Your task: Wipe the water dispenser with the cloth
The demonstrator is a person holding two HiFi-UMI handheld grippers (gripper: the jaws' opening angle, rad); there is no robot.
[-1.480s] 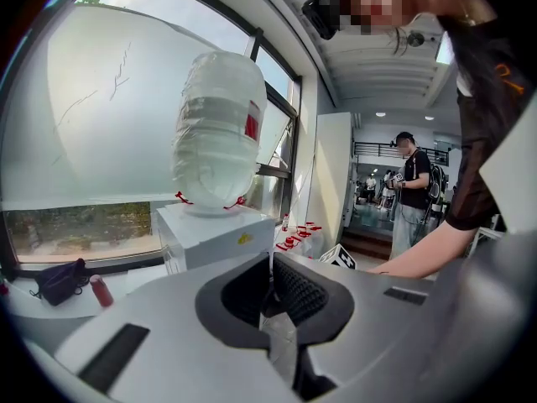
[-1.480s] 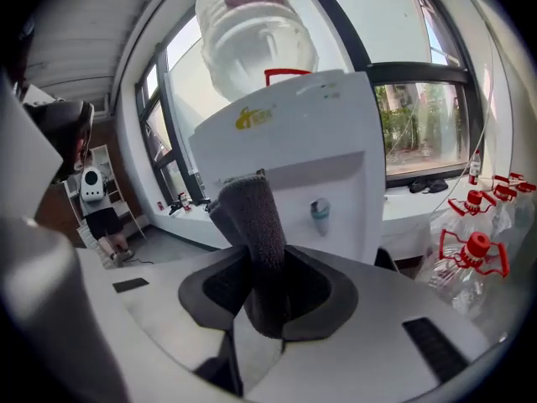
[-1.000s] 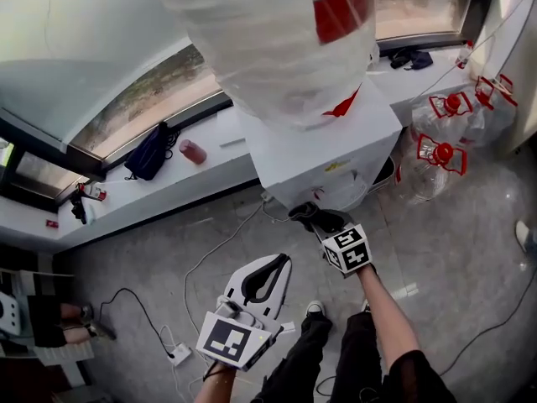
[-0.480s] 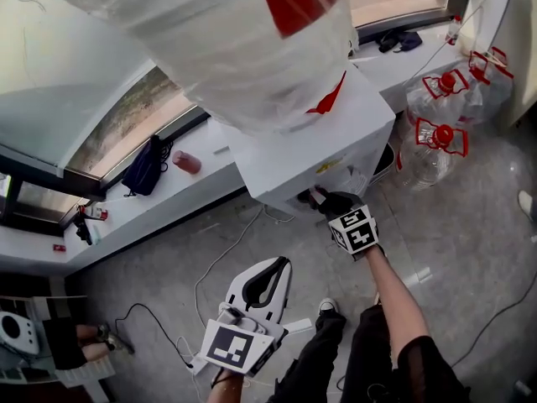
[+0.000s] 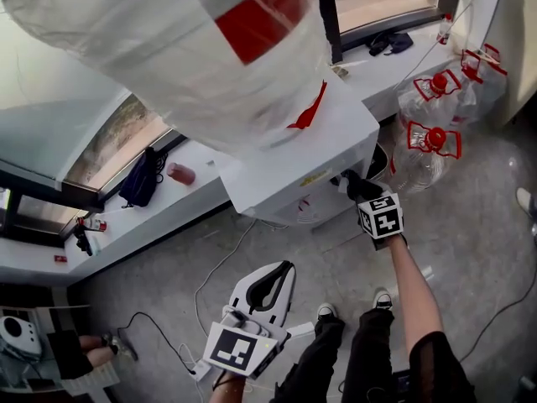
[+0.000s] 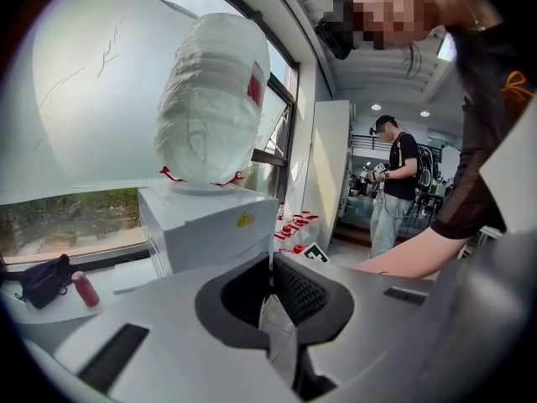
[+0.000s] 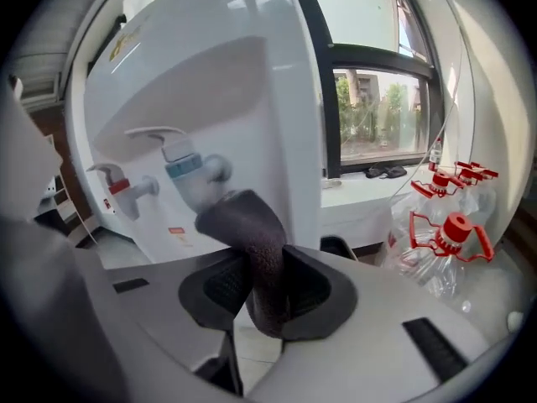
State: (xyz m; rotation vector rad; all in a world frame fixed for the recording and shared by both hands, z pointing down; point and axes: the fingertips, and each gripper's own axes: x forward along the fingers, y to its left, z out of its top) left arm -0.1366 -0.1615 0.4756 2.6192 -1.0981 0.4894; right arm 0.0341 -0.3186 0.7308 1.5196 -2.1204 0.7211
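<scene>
The white water dispenser point(image 5: 294, 154) carries a plastic-wrapped bottle point(image 5: 168, 49) on top. My right gripper point(image 5: 361, 195) is shut on a dark cloth point(image 5: 351, 182) at the dispenser's front, near its right corner. In the right gripper view the cloth point(image 7: 250, 233) bulges out of the right gripper point(image 7: 256, 280) just in front of the blue tap point(image 7: 189, 171); a red tap point(image 7: 126, 187) sits further left. My left gripper point(image 5: 267, 285) hangs low over the floor, well apart from the dispenser. It is shut with nothing in it, the left gripper point(image 6: 270, 264) facing the dispenser point(image 6: 205, 225).
Empty water bottles with red caps point(image 5: 430, 145) stand on the floor right of the dispenser. A dark bag point(image 5: 138, 179) and a red bottle point(image 5: 179, 173) lie on the window sill behind. Cables point(image 5: 220, 263) run across the floor. Another person point(image 6: 394, 183) stands in the background.
My right gripper with the cloth has moved rightward across the dispenser's front toward its right corner. The left gripper has stayed low and hardly moved.
</scene>
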